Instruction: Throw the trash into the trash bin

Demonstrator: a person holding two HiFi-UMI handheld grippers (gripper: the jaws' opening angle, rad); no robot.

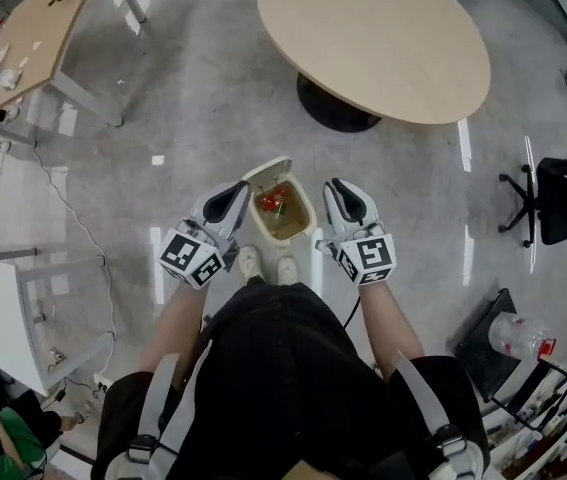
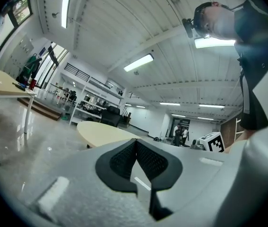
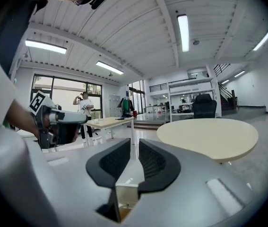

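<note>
Cream plastic trash bin point(image 1: 306, 230) stands open on the glossy grey floor point(image 1: 193, 88) just ahead of the person's white shoes point(image 1: 250, 263), with red crumpled trash point(image 1: 271, 203) lying inside it. Both forearms reach forward from the black-clad body, one on each side of the bin. The left gripper point(image 1: 235, 196) angles inward toward the bin's rim, and the right gripper point(image 1: 341, 190) points ahead beside the other rim, both above it and neither touching it.

In the left gripper view the black ribbed pads point(image 2: 124, 159) meet at their tips with nothing between them. The right gripper view shows its pads point(image 3: 115, 162) a narrow slit apart and empty.

Only the head view shows the bin's inside and the trash. The gripper views look level across the room instead, showing the round beige-topped table point(image 3: 209, 137), ceiling strip lights point(image 2: 138, 62) and distant shelving, and each catches the opposite gripper off to one side
</note>
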